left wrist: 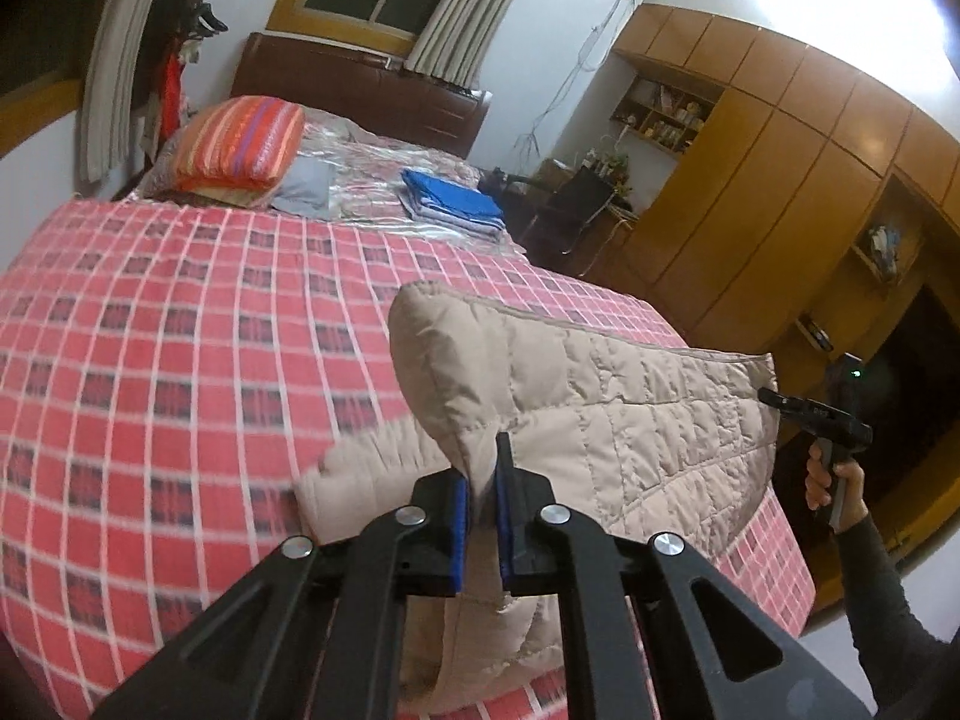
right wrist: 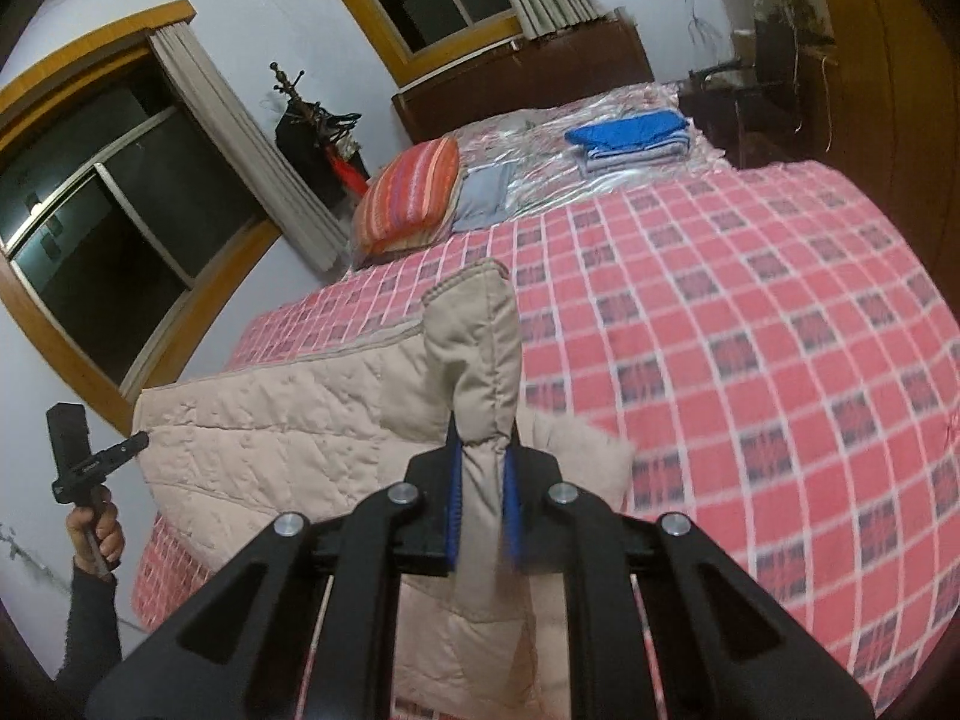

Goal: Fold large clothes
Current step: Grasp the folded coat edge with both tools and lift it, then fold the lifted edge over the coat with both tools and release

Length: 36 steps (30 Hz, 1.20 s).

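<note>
While lifted over the bed (left wrist: 180,330), beige quilted jacket (left wrist: 630,420) stretched, apparently taut, between left tool (left wrist: 483,516) and right tool (right wrist: 483,498), both clamping its corners

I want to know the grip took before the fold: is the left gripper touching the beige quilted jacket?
Touching. The left wrist view shows the left gripper with its blue pads closed on a pinched fold of the beige quilted jacket.
</note>
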Available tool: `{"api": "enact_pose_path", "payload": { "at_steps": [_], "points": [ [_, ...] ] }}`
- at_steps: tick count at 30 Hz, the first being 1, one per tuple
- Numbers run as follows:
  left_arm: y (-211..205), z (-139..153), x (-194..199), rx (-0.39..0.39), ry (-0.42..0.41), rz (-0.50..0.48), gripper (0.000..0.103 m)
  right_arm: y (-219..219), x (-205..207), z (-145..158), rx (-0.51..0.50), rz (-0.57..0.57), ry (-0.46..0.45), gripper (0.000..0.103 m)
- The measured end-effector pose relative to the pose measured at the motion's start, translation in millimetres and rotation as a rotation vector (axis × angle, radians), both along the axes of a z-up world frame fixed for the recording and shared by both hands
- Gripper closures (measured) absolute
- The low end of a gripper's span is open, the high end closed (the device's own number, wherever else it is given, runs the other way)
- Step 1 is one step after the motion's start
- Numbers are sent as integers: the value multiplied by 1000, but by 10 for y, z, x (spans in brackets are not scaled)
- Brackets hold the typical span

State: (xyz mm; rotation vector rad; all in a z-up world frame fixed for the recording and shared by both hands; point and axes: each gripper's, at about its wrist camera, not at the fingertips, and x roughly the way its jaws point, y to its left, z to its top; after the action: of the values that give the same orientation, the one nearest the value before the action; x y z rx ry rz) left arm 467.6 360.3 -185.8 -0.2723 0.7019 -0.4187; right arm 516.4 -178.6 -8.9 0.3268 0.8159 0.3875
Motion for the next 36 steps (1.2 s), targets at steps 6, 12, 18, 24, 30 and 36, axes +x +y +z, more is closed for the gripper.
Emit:
{"api": "enact_pose_path", "payload": {
  "at_steps": [6,12,18,24,30,36],
  "points": [
    [23,-96,669,3,55,53,96,98,584,-163,-70,-41,7,93],
    [82,-486,1139,-9,135,95,96,241,1108,-581,-119,-44,64,93],
    [242,-1052,1453,-47,247,126,96,314,1440,-1056,-155,-40,149,93],
    [412,-1505,1605,-111,342,141,96,271,1662,-1476,-128,-35,253,93],
    [481,-1788,1633,-152,385,142,95,217,1742,-1830,-85,-30,345,89],
    [493,-1569,1465,-39,340,267,76,171,1645,-1676,-84,-50,345,70]
  ]
}}
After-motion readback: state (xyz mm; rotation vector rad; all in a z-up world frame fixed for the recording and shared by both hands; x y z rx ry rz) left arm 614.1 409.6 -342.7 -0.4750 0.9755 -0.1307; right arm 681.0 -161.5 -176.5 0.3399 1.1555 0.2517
